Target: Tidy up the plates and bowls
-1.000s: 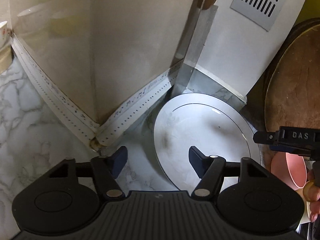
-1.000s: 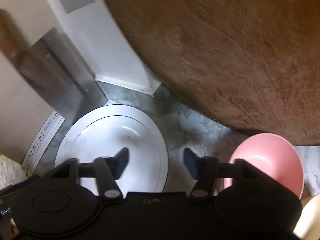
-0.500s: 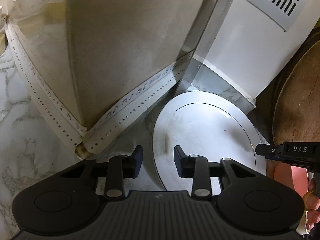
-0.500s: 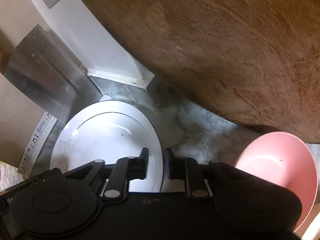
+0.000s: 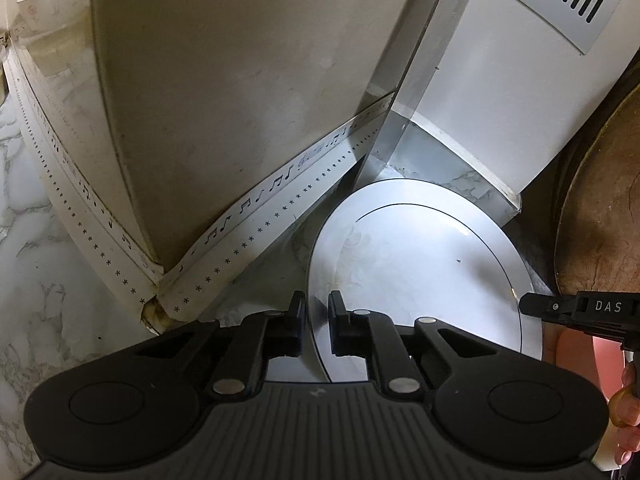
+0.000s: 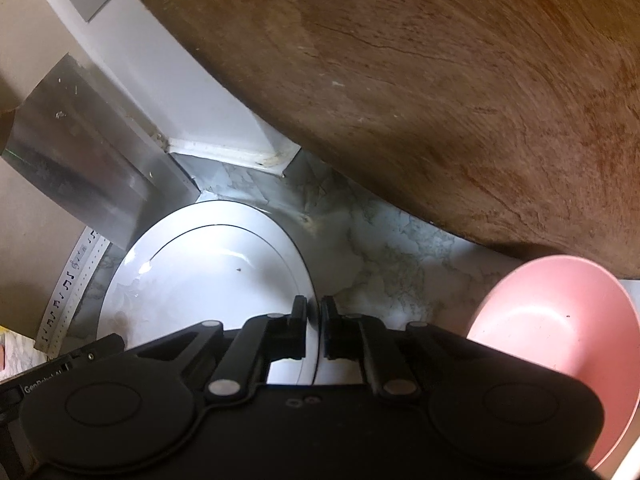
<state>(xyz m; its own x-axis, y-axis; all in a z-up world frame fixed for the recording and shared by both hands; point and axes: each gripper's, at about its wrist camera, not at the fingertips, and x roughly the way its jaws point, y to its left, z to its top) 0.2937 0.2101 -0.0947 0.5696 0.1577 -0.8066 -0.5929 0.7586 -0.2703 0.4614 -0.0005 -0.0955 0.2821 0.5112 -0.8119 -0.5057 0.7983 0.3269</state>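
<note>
On the marble tabletop [image 6: 384, 256], the round white plate [image 5: 416, 264] lies flat in the far corner, with the left gripper [image 5: 317, 312] clamped on its left rim, the right gripper [image 6: 314, 316] clamped on its right rim, and a pink bowl [image 6: 560, 320] to the right.

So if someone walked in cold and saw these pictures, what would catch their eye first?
Probably the white plate on the marble counter, tucked into the corner, with the left gripper and right gripper each clamped on opposite sides of its rim. Next, the pink bowl to its right, below a big round wooden board.
</note>
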